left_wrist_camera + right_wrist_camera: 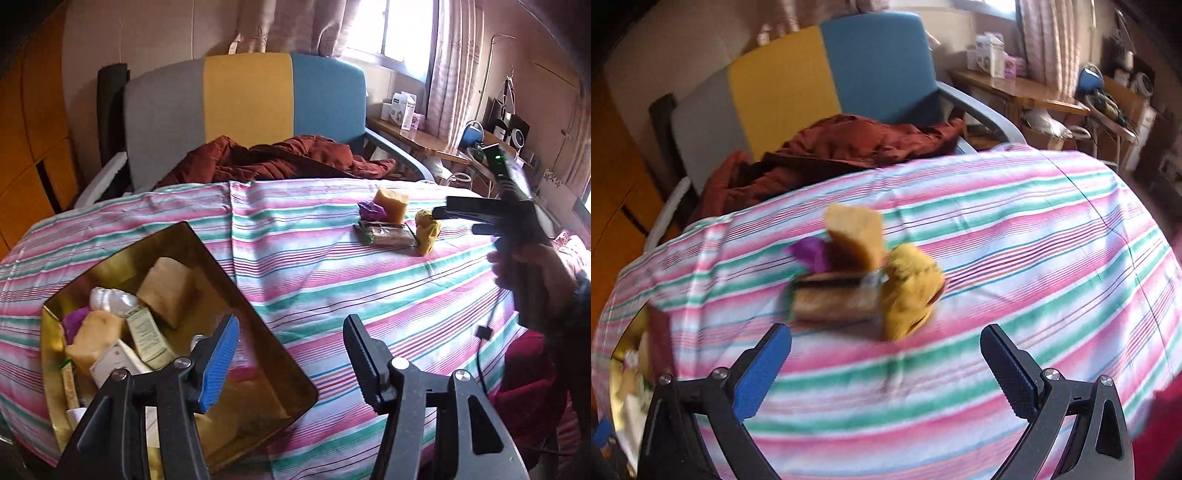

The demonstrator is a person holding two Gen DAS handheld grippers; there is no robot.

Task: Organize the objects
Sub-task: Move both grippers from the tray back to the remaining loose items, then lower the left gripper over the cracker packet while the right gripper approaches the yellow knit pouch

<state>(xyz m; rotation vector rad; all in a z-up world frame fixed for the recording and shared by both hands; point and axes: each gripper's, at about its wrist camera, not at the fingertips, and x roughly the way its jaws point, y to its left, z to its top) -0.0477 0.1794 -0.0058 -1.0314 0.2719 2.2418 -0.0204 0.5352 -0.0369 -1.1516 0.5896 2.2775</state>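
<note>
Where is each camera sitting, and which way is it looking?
Left wrist view: sits on the left claw, looking forward and down over the gold tray and striped cloth; its two open fingers show, plus the person's right hand holding the right claw.
Right wrist view: sits on the right claw, looking down at the small pile of items; only its own open fingers show.
Both views share the striped cloth, the pile and the colourful chair.

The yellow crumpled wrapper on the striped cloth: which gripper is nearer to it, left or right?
Right. The right gripper hangs open just beside the yellow wrapper, with nothing between its fingers. The left gripper is open too, back by the gold tray, far from the wrapper.
</note>
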